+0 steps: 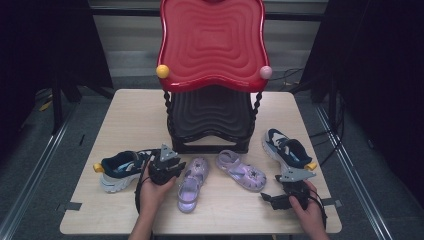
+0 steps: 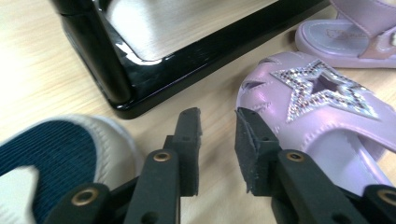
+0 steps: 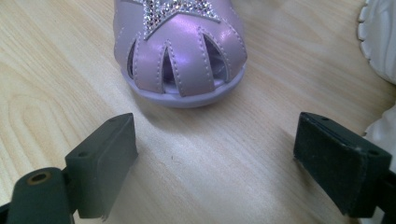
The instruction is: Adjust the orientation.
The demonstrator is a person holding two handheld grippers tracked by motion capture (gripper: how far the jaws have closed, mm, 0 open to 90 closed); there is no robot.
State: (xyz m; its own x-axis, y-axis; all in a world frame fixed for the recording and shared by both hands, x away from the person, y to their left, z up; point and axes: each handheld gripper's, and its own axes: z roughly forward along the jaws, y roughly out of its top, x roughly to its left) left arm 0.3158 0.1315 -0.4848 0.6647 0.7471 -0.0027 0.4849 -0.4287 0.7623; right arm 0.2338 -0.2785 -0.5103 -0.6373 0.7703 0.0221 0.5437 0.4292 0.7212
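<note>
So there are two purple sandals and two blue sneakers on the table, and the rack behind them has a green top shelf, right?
Nearly. The top shelf of the rack is red, not green; the high view shows it. The rest holds: two purple sandals and two blue sneakers lie on the table in front of it.

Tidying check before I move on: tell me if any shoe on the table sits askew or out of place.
The two purple sandals are not paired neatly: the left sandal points away from the person, while the right sandal lies slanted across the table. The two sneakers lie apart at opposite sides. Nothing looks spilled or damaged.
</note>
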